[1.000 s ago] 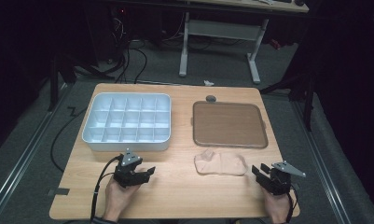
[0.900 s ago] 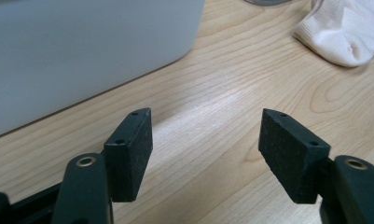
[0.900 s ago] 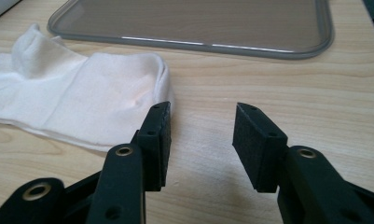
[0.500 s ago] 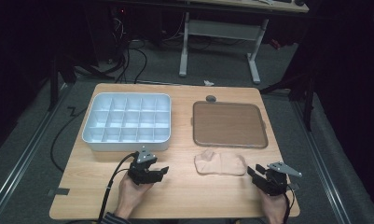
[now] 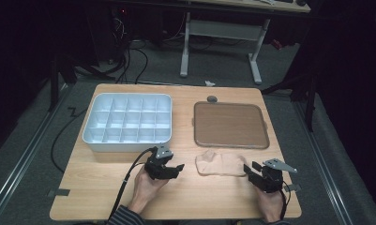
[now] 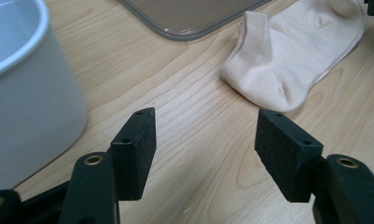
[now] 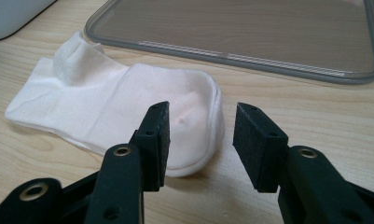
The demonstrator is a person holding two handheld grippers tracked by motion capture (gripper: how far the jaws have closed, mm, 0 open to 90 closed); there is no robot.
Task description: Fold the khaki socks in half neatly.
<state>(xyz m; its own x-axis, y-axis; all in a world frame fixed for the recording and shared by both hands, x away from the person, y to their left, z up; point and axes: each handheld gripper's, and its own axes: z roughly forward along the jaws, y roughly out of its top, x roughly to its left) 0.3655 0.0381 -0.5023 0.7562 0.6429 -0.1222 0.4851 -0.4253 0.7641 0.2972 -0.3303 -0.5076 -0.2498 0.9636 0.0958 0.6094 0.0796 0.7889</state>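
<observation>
A pale sock [image 5: 221, 164] lies flat on the wooden table, just in front of a brown tray [image 5: 230, 124]. My left gripper [image 5: 175, 169] sits to the sock's left, pointing at it. In the left gripper view the left gripper [image 6: 205, 135] is open over bare wood; its jaws have just been closing slightly with nothing between them, and the sock [image 6: 292, 56] lies ahead, apart from them. My right gripper [image 5: 248, 172] is at the sock's right end. The right gripper view shows the right gripper [image 7: 201, 126] open, its jaws close to the sock's [image 7: 110, 102] rounded end without pressing on it.
A white compartmented bin [image 5: 127, 145] stands at the back left, its wall [image 6: 31, 107] close beside my left gripper. The brown tray [image 7: 240, 28] lies just beyond the sock. The table's [image 5: 96, 187] front edge is near both hands. A dark floor with cables surrounds the table.
My left hand has slid right across the table towards the sock. The right hand has hardly moved. The sock lies as before.
</observation>
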